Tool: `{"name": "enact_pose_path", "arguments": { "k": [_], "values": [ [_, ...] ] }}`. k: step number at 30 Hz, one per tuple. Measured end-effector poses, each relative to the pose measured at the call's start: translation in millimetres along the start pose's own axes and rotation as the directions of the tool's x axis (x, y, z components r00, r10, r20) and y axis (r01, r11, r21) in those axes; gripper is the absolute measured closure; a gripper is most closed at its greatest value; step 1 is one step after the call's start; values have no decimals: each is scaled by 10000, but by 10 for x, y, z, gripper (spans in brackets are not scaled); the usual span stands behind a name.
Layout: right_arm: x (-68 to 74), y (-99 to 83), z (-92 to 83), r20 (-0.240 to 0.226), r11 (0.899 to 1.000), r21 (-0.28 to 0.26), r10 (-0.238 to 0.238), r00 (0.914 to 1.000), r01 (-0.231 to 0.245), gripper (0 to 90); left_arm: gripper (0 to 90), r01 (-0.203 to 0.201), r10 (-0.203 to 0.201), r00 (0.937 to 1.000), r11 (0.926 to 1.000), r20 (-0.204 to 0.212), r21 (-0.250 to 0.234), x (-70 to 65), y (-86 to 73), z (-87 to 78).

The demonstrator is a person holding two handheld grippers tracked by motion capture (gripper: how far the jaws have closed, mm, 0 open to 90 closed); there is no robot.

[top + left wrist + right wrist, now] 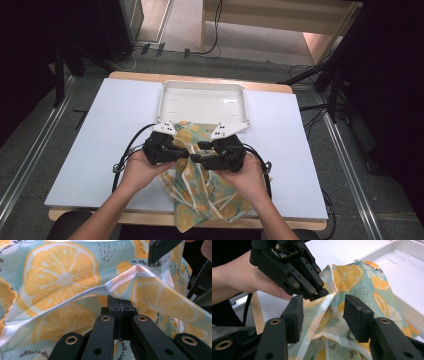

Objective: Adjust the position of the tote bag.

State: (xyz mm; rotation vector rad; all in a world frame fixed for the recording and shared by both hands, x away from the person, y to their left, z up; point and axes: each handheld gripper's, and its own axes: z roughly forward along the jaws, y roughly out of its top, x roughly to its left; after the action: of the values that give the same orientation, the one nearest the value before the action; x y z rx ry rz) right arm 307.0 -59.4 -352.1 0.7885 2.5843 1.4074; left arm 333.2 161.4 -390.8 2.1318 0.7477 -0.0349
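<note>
A: Left gripper [120,305]: jaws pressed together, pinching a raised fold of the lemon-print cloth [62,282] right by its white hem [125,280]. Grip sits on the fold below the edge, so it's holding doubled fabric, not a single ply.

B: Right gripper [323,315]?

A: Jaws apart, straddling the same white hem where it stands up in a ridge. Not touching yet as far as I can tell. The left gripper's tips are just beyond it, on the same ridge.

B: Where's the cloth overall?

A: On the white surface [100,150], bunched under both grippers in the high view, near end hanging off the front edge. Far end touches or slightly overlaps the near rim of the white tray [202,102]. Tray looks empty.

B: Handling?

A: My read: light, limp, thin fabric with a slight sheen, possibly coated, so maybe a bit slick. Zero stiffness; anything unsupported will sag and drag. Not fragile.

B: Best hold?

A: The hem. It's thicker, folded, gives the pads something to bite. The right gripper should close on the ridge just beside the left, then the two can slide apart along the edge. Grabbing mid-panel would just gather a wad.
</note>
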Motion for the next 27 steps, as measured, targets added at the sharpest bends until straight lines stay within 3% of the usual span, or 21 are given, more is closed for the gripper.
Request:
{"name": "enact_pose_path", "arguments": {
  "k": [4, 6, 9, 12, 14, 19, 27],
  "values": [
    [27, 29, 15, 6, 9999, -158, 15, 10000, -15, 456, 900, 114, -113, 9999, 9999, 115, -127, 2, 2, 4],
    [26, 33, 51, 117, 10000, -63, 1, 9999, 0, 428, 900, 220, -208, 9991, 9992, 380, -336, -3, 10, -18],
    [13, 15, 123, 105, 9996, 214, 177, 9998, -179, 419, 900, 185, -172, 9993, 9991, 327, -385, -16, 15, -40],
    [25, -10, 145, 193, 9995, 306, 38, 9998, -43, 594, 900, 182, -171, 9993, 9993, 326, -339, -11, 10, -42],
    [23, -22, 139, -16, 9993, 355, 78, 10000, -77, 727, 900, 208, -195, 9992, 9991, 342, -375, -12, 10, -47],
    [45, -41, 167, -158, 9988, 480, -40, 9999, 47, 884, 900, 147, -135, 9994, 9991, 326, -392, -17, 11, -57],
    [87, -45, 110, -277, 9991, 397, -116, 9995, 127, 897, 900, 208, -200, 9996, 9988, 190, -453, 27, -2, -88]
  ]
}}
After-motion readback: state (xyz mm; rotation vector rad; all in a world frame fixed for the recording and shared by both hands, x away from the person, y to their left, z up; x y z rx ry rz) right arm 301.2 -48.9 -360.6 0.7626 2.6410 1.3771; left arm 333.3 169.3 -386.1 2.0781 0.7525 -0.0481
